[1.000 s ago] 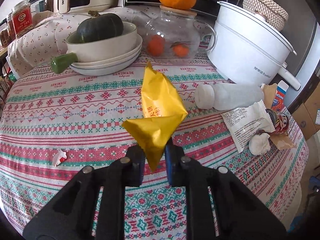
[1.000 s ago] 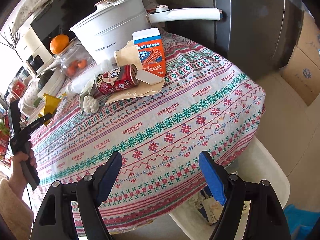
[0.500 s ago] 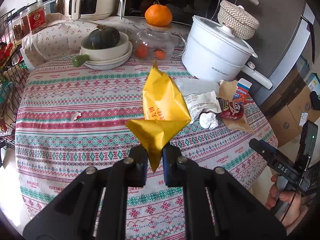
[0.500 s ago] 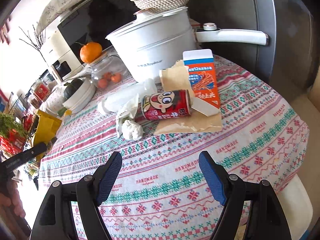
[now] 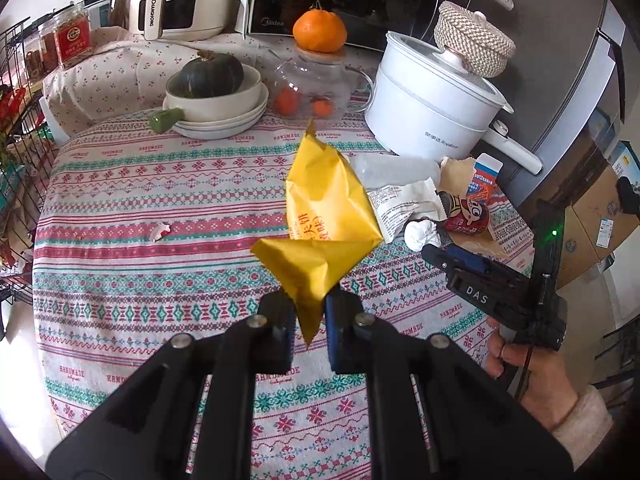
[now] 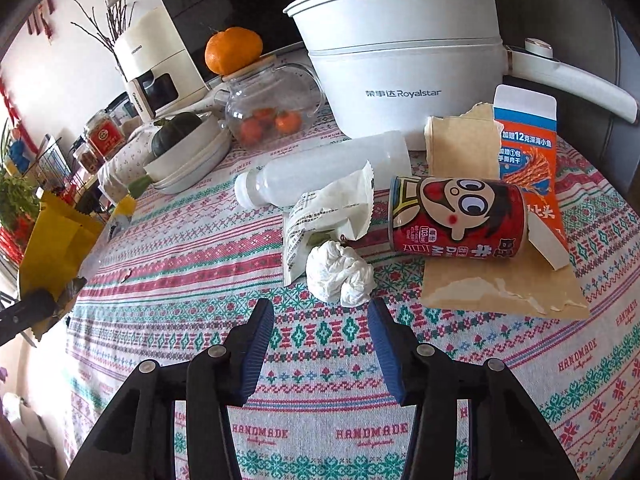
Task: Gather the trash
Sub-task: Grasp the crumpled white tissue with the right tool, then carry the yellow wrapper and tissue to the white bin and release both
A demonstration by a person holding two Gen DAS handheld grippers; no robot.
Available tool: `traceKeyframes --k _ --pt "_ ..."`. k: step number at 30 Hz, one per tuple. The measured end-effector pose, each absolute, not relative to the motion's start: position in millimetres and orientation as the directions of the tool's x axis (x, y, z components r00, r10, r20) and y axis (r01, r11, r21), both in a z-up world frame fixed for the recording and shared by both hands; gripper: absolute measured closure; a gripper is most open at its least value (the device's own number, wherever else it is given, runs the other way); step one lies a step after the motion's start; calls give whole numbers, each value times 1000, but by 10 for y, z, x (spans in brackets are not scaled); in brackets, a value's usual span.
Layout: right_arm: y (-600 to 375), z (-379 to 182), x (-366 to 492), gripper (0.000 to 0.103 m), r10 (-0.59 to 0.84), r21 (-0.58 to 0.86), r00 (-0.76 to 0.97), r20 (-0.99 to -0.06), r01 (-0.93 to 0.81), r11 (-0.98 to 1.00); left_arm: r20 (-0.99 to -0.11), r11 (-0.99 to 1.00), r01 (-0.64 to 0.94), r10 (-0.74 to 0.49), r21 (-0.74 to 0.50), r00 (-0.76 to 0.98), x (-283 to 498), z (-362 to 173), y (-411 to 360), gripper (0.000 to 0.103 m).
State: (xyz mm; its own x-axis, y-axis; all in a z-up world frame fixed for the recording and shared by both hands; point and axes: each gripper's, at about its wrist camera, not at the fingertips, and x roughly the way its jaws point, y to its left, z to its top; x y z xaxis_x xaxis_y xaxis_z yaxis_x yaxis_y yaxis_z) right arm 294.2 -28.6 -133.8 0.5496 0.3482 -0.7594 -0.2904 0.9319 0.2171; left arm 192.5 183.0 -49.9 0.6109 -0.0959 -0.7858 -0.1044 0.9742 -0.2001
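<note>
My left gripper [image 5: 309, 322] is shut on a crumpled yellow wrapper [image 5: 326, 216] and holds it above the patterned tablecloth [image 5: 160, 280]. It also shows in the right wrist view [image 6: 56, 244]. My right gripper [image 6: 320, 332] is open, its blue pads just in front of a crumpled white tissue [image 6: 340, 276]. Behind the tissue lie a white printed wrapper [image 6: 328, 216], a red drink can [image 6: 456, 216] on brown paper [image 6: 500, 284], an empty plastic bottle [image 6: 320, 168] and an orange carton [image 6: 528, 152]. A small paper scrap [image 5: 161, 231] lies at the left.
A white electric pot [image 6: 400, 56] with a long handle stands behind the trash. A glass teapot [image 6: 272, 108] with an orange on top and a bowl with a green squash [image 5: 212, 84] stand at the back. A wire rack [image 5: 16, 160] is at the left.
My right gripper has moved in over the table toward the tissue and its jaws have narrowed. My left gripper has pulled back and up with the yellow wrapper.
</note>
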Motion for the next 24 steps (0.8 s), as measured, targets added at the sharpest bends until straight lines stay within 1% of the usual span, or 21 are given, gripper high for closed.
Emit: traceKeyframes --k 2,5,8,10,13,14,18,24 --pt "-243 -1397 3020 56 318 189 556 -768 -278 942 -788 975 -99 -99 -199 608 1931 -508 1824 89" --pt "-217 -1480 3119 58 303 183 555 -774 -262 948 -790 978 -89 -99 -191 605 1935 -517 1812 89" --pt "-213 -1544 3175 65 298 184 551 -779 -252 950 -794 978 -87 -98 -187 600 1936 -536 1803 89" --pt "-207 -1557 3181 67 296 178 558 -775 -257 950 -796 979 -87 -98 -186 597 1935 -546 1798 89" --pt "-218 -1531 3133 83 303 174 569 -765 -272 947 -796 979 -84 -99 -186 597 1922 -546 1785 89" --pt "-220 -1513 3115 92 307 174 569 -763 -277 945 -795 979 -82 -101 -186 599 1916 -545 1780 89" --pt "-214 -1401 2979 94 318 162 561 -764 -310 937 -797 981 -73 -102 -180 595 1902 -563 1725 89" --pt "-353 -1063 2630 95 324 141 588 -741 -336 931 -790 987 -27 -110 -158 603 1829 -535 1565 89"
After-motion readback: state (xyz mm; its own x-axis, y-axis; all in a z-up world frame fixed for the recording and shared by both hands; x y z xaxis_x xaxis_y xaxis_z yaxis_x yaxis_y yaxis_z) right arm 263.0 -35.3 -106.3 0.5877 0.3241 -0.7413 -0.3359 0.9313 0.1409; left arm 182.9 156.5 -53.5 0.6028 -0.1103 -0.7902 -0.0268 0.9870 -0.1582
